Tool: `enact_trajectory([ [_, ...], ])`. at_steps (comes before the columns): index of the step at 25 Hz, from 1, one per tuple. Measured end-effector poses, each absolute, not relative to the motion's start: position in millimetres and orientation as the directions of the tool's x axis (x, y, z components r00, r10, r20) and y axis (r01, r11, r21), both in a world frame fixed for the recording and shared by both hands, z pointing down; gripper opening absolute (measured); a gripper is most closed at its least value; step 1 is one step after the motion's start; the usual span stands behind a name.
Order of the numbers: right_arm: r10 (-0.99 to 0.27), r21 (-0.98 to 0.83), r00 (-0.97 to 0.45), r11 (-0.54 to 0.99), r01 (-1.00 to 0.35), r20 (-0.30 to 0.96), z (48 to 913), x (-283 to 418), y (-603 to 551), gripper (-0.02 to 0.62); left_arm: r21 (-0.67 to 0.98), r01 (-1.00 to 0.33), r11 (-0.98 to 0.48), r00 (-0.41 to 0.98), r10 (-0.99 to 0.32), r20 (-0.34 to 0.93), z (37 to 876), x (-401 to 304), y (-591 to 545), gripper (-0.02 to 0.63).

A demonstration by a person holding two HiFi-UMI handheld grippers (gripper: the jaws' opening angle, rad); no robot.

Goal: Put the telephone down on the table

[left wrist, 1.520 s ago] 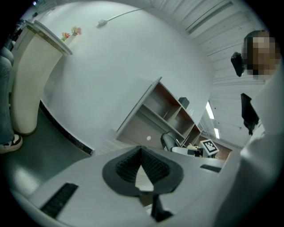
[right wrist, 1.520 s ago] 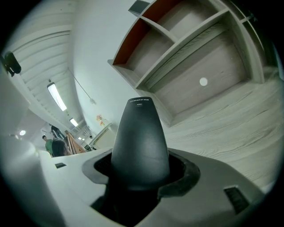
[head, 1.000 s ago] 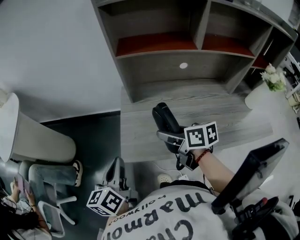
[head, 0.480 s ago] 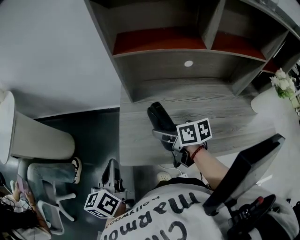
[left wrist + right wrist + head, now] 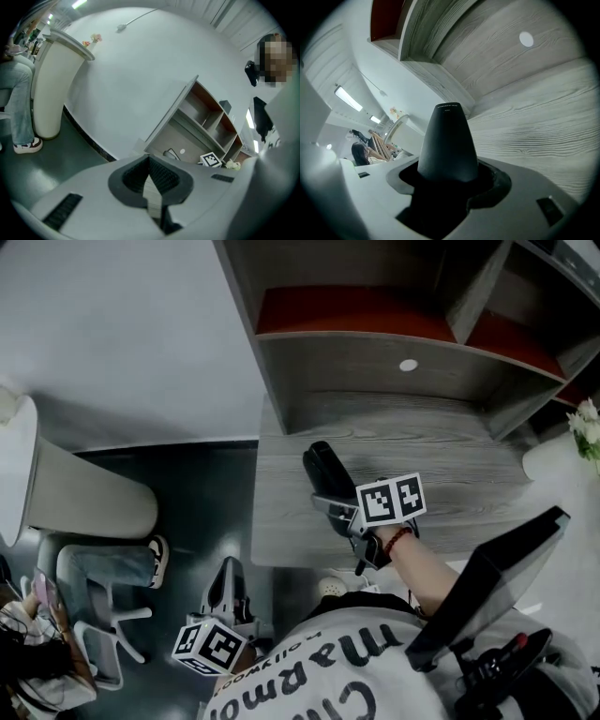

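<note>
The black telephone handset (image 5: 323, 470) hangs over the left part of the grey wooden table (image 5: 450, 488), its far end pointing toward the shelf unit. My right gripper (image 5: 336, 510) is shut on its near end, with the marker cube just behind. In the right gripper view the telephone (image 5: 447, 140) fills the space between the jaws, and the table top (image 5: 534, 122) lies close beyond it. I cannot tell whether it touches the table. My left gripper (image 5: 230, 585) hangs low beside the table over the dark floor. Its ribbed pads (image 5: 161, 178) meet with nothing between them.
A grey shelf unit (image 5: 375, 362) with red-backed compartments stands at the table's back. Left of the table are a white rounded counter (image 5: 66, 502) and a seated person's legs (image 5: 103, 582). White flowers (image 5: 589, 423) show at the far right; a black slanted panel (image 5: 492, 582) sits near my right arm.
The head view has swung a little, so table and shelf sit further right. The right gripper still holds the telephone over the table's left part. The left gripper stays low.
</note>
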State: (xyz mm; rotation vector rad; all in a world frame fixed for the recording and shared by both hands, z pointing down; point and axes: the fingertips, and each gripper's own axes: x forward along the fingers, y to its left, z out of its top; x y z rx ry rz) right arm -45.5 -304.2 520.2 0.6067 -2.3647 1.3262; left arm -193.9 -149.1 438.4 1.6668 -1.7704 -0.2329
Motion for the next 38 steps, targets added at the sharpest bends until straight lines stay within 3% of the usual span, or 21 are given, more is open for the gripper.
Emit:
enact_trajectory([
  [38, -0.129, -0.662, -0.778, 0.452, -0.598, 0.615, 575, -58, -308, 0.291, 0.539, -0.804, 0.250, -0.051, -0.933, 0.356, 428, -219, -140, 0.009],
])
